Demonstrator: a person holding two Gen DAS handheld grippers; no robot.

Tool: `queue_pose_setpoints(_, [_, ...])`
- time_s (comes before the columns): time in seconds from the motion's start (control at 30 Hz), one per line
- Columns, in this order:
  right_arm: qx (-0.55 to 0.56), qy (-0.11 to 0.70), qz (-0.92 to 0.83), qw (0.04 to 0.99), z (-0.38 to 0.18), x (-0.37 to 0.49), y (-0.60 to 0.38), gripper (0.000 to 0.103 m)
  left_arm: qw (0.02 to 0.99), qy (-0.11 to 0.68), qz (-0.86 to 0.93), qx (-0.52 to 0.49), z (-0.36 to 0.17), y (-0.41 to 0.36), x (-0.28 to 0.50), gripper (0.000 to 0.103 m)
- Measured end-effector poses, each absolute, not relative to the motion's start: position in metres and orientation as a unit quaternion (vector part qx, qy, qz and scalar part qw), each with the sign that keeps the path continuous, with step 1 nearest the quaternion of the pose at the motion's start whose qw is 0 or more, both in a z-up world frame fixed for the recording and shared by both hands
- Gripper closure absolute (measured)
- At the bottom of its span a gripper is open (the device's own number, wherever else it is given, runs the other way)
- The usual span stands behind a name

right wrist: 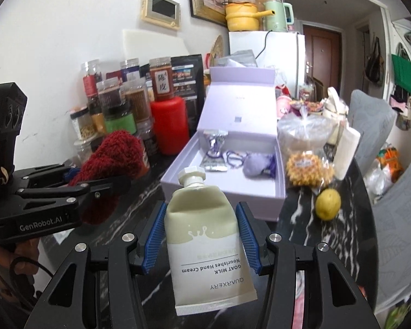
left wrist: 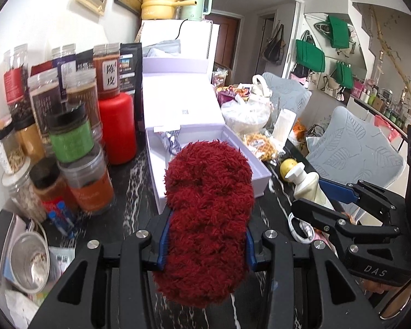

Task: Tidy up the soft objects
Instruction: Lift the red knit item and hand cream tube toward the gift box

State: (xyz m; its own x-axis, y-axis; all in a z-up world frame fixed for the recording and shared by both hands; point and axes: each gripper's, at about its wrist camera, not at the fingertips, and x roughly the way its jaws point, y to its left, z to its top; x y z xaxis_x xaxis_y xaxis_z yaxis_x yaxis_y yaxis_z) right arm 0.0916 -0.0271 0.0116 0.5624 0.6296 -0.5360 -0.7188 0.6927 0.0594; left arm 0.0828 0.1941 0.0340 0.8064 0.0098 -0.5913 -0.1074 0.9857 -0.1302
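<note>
While both hands are up over the dark bench (right wrist: 301, 213), each one has a soft thing in it. The left tongs (left wrist: 205, 242) are closed on a fuzzy red thing (left wrist: 208, 219), and the blue pads (left wrist: 163, 242) press into its sides. It pokes far out past the tips. The right tongs (right wrist: 201, 240) are closed on a hand cream tube (right wrist: 205, 244), with the cap pointing away toward the far side. The tube looks a bit dented where it is squeezed.

Just past both tongs sits an open purple box (right wrist: 278, 170) with its lid standing up at the far end. Inside it lie a shiny packet (right wrist: 215, 148), a purple string (right wrist: 234, 157) and a small purple lump (right wrist: 256, 166). To the left of the box stand many jars (left wrist: 71, 137) and a red bottle (left wrist: 117, 128). To the right lie a yellow lemon (right wrist: 327, 204) and a bumpy yellow bag of snacks (right wrist: 304, 168).

The step now looks like carrying: both things are lifted and near the box, but not yet in it. The next move likely means bringing each one over the near, bare part of the box, lowering it, then opening the tongs gently. The red thing is big, so it may need the most room. The hands should go one at a time so they do not bump.
</note>
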Motion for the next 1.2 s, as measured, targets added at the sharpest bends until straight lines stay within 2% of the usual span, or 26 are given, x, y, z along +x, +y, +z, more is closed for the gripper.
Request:
queue_pose_setpoints(0.8, [-0.076, 0.192, 0.385, 0.899, 0.082, 0.165, -0.003, 0.052, 0.970, 0.239, 0.027, -0.046, 0.095, 0.214, 0.164, 0.062])
queue_pose_setpoints(1.2, [-0.068, 0.179, 0.373, 0.908, 0.091, 0.214, 0.012, 0.052, 0.975, 0.218, 0.031, -0.025, 0.109, 0.221, 0.214, 0.062])
